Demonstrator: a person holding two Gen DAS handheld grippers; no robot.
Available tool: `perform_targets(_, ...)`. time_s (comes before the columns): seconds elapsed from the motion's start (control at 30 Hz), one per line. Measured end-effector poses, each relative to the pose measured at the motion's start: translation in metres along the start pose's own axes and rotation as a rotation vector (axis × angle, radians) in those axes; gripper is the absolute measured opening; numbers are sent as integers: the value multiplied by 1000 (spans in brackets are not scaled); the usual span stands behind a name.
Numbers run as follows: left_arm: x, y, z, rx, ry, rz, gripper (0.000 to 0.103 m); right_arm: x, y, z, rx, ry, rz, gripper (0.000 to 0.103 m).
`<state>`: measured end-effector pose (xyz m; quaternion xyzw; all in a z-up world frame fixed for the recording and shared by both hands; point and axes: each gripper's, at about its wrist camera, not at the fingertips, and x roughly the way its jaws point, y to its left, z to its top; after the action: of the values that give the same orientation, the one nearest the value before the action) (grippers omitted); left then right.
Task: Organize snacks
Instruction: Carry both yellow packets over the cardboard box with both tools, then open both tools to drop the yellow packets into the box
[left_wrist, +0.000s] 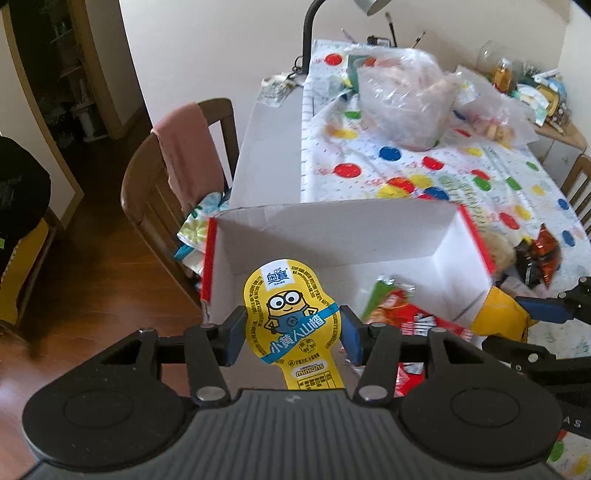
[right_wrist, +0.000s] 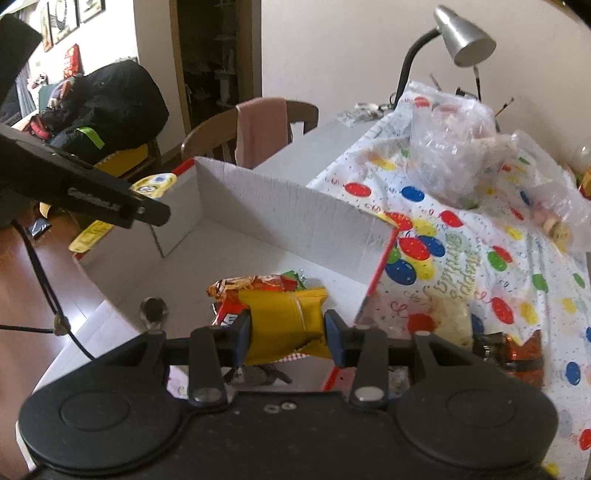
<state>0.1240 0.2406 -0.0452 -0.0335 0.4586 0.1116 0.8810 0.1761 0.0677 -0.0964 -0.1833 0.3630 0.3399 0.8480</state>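
Left wrist: left gripper (left_wrist: 293, 332) clamps the Minions pack (left_wrist: 293, 321) above the box (left_wrist: 332, 232) edge (early release drops it outside).

Right wrist: right gripper (right_wrist: 288, 332) pinches the yellow bag (right_wrist: 284, 317) over the box (right_wrist: 280, 206); slippery foil may slip.

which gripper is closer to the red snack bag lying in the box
Right. The right gripper, shut on a plain yellow packet, hangs just above the red snack bag in the white box. The left gripper, gripping a Minions packet, is over the box's opposite end.
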Motion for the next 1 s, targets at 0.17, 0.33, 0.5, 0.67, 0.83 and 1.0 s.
perform_targets(0.17, 22, 9, -3, 21, 27, -1, 52, 29, 4, 5, 24, 47, -3, 40)
perform_targets(0.33, 41, 11, -8, 42, 64, -2, 52, 55, 13, 9, 35, 89, 3, 40)
perform_targets(0.5, 57, 3, -15, 98, 92, 15, 52, 67, 22, 8, 22, 106, 5, 40)
perform_targets(0.67, 74, 4, -20, 104, 140, 29, 52, 71, 26, 5, 24, 112, 4, 42)
perform_targets(0.83, 76, 0, -23, 122, 144, 24, 52, 70, 27, 5, 36, 107, 5, 42)
perform_targets(1.0, 74, -2, -27, 126, 144, 31, 53, 66, 23, 5, 54, 99, 4, 46)
